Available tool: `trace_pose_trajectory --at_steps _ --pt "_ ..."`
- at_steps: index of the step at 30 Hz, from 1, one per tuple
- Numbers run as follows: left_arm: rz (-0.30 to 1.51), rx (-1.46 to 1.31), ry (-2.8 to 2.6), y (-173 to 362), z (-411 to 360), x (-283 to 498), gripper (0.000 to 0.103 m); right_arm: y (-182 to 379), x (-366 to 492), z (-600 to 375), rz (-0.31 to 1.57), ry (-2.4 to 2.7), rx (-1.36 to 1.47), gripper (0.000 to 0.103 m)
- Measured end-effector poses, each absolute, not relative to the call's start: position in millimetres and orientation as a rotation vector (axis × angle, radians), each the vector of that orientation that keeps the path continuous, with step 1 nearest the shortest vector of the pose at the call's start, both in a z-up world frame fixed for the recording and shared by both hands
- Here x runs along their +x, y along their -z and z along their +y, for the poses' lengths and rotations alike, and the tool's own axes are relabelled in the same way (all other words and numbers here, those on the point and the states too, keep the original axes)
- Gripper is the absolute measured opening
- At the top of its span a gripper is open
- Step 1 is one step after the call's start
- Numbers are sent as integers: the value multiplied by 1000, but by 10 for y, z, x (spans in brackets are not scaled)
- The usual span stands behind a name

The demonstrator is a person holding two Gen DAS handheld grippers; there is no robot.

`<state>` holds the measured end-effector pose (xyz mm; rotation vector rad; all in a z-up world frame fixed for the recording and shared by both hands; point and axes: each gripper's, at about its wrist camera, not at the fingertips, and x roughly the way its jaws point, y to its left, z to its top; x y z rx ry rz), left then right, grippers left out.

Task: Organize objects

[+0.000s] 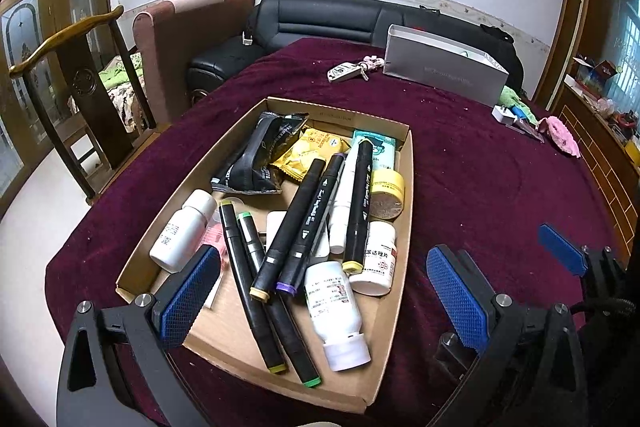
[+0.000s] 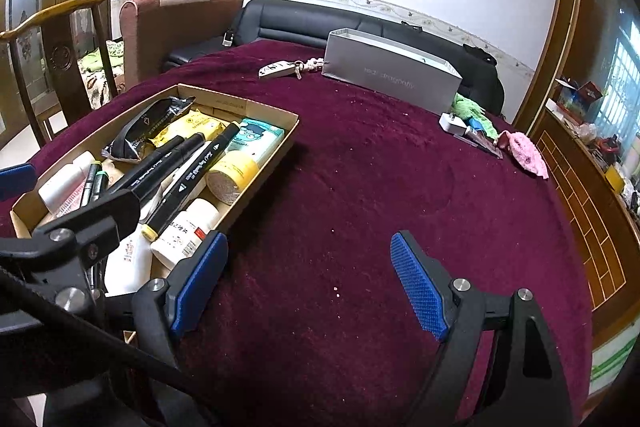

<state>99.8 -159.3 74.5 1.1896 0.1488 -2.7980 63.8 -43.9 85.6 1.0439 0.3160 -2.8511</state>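
Hovering wide and empty, your left claw (image 1: 324, 291) faced the crowded tray (image 1: 192, 183); your right claw (image 2: 312, 283), also wide, hung over bare cloth (image 2: 380, 187). Picking one loose marker (image 1: 296, 223) seemed cleanest.

Tablecloth (image 2: 360, 187) is deep maroon w/ pale specks; cardboard tray (image 1: 240, 339) is plain tan; markers (image 1: 294, 223) are black w/ white lettering, caps yellow, green, purple, cream; bottles (image 1: 334, 311) are white w/ red-and-black print; jar (image 1: 387, 193) is yellow; snack packets (image 1: 260, 155) are black and yellow; box (image 2: 390, 79) is silver-grey; gripper pads (image 2: 416, 287) are blue w/ a fine grid texture.
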Motion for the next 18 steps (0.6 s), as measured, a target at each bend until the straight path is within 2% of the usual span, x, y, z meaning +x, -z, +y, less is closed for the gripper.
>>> trace_pose_trajectory --at_steps 11,15,18 --pt "138 1204 2753 -689 -1612 963 101 -878 644 -304 260 2852 1057 84" --pt "147 1213 2730 -659 -1650 940 101 -912 613 -245 300 2863 1060 84" --pt "129 1214 2722 -649 -1635 941 101 -967 533 -206 399 2897 1057 84"
